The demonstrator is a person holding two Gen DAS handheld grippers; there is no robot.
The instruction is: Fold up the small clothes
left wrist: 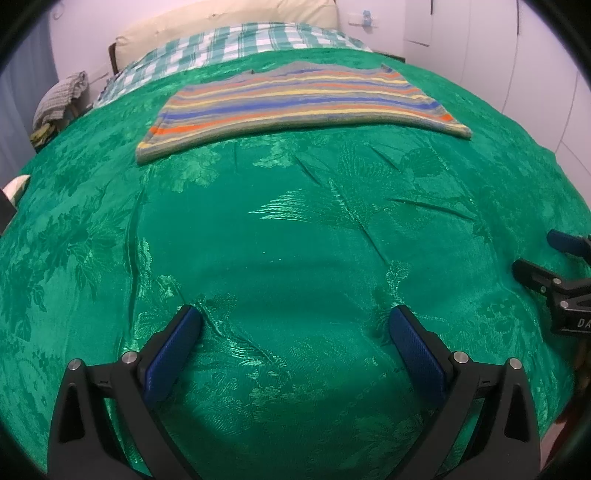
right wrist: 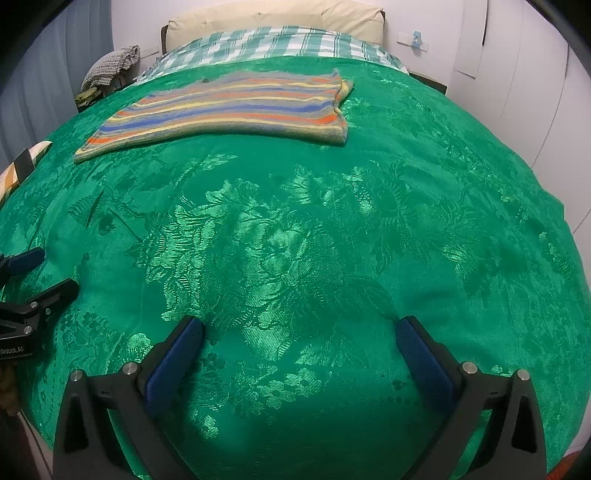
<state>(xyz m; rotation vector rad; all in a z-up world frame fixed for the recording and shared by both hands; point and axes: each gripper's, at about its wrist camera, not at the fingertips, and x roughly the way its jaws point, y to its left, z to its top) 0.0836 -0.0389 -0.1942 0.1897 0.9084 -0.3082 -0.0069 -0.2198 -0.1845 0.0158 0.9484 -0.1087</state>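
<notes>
The striped garment point(left wrist: 295, 101) lies flat on the green bedspread point(left wrist: 295, 240), on the half nearer the checked bedding point(left wrist: 251, 42) and the cream headboard cushion point(left wrist: 229, 22), and it looks already doubled over, with one end showing a second layer peeking out along the edge. Both grippers sit well short of it, down at the foot end of the bedspread. What worries me from here is the cloth underneath: the bedspread is slippery-looking and already creased between the grippers and the garment, so a low pinch at the garment's near hem could easily catch the green fabric along with the knit and drag the whole cover up. A pinch on only the top layer would be the other trouble, since the fold would slide apart and the stripes skew. The left gripper point(left wrist: 293, 325) has its blue pads point(left wrist: 173, 354) spread wide with nothing between them, its tips low over bare bedspread, though I can't tell whether they touch it. The right gripper point(right wrist: 299, 336) is the same, splayed wide and empty, hanging beside its partner on the side away from the cluttered chair point(right wrist: 107, 70).
</notes>
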